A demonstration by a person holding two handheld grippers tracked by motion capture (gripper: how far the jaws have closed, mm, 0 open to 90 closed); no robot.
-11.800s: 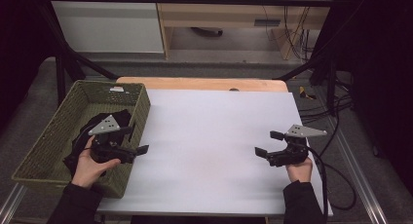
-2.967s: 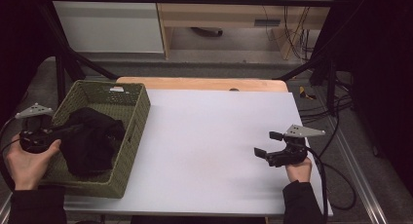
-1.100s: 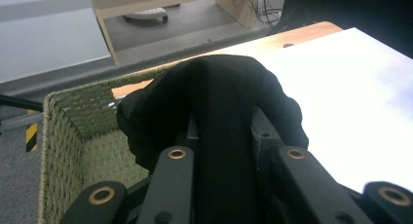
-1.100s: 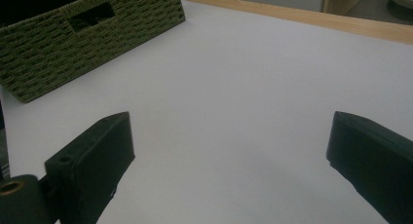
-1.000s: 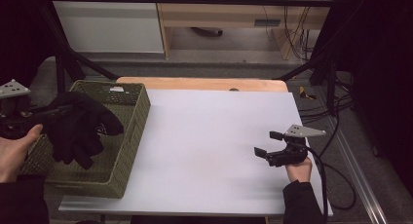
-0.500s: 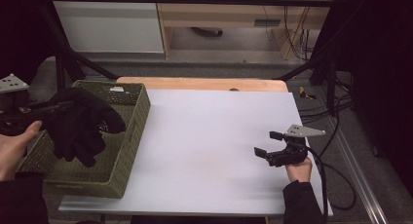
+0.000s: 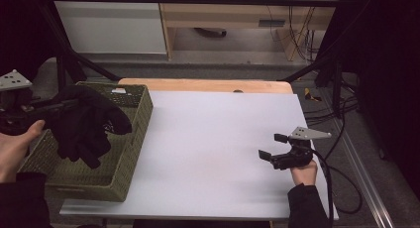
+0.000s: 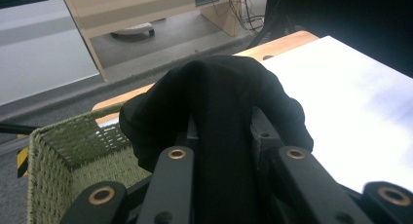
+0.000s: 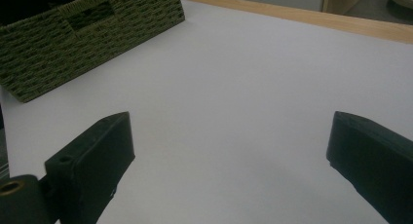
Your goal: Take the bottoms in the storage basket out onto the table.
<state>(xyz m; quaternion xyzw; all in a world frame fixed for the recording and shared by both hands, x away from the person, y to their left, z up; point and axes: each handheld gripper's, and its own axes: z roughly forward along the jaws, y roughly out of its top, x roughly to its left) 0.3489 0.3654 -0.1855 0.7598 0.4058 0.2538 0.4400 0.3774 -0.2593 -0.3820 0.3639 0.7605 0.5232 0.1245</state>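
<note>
Table [image 7: 218, 139] is white and bare in the middle, so that's where I'd guess the cloth is headed. Basket [image 7: 126, 153] sits on its left end, and as far as I can see nothing's left inside it. Black cloth [image 7: 86, 126] hangs bunched above the basket, drooping straight down, clamped in the left gripper [image 7: 42, 109]; the table lies to its right. Right gripper [image 7: 277, 148] sits low over the right side with its jaws wide and nothing between them, well away from the cloth, so the left hand does the carrying.
</note>
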